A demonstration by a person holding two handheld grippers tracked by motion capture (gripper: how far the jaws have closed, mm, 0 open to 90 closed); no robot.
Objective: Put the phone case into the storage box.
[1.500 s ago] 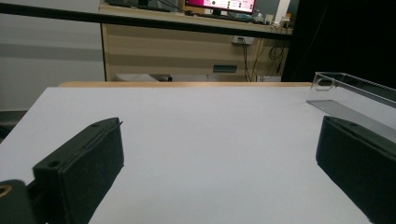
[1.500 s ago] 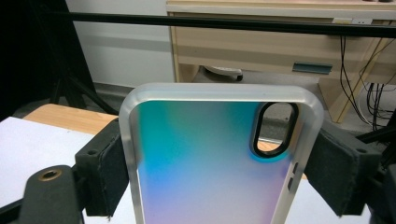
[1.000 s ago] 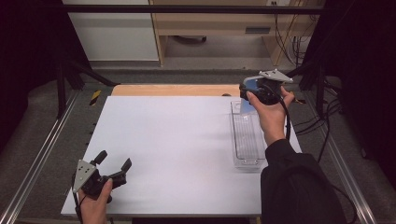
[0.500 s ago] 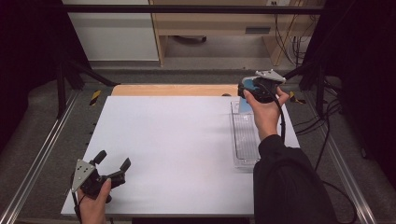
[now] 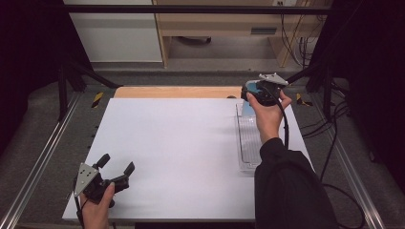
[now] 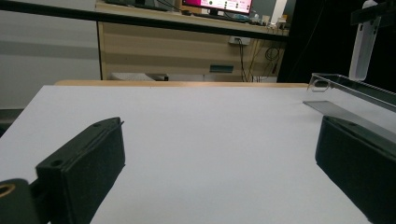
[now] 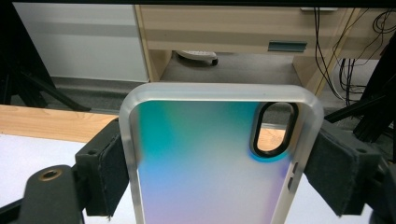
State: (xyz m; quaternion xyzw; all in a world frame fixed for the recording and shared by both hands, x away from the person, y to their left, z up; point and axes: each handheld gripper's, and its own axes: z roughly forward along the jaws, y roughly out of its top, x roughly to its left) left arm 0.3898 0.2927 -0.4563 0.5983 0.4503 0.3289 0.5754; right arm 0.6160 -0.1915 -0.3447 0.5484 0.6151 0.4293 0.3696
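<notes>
light: even, overhead | table (image 5: 181, 143): bright white, soft shadows | surround: dark, black at sides | focus: near tool pads soft | glare: none

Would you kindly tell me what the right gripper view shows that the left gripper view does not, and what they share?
Right gripper view alone: the right hand-held gripper, its pads pressed on the sides of a phone case with an iridescent back and an oval camera cutout.

Left gripper view alone: the left hand-held gripper, its jaws wide apart with nothing between them, a clear tray at the right, and a monitor on the desk behind.

Both: the white table and the wooden desk beyond it.
</notes>
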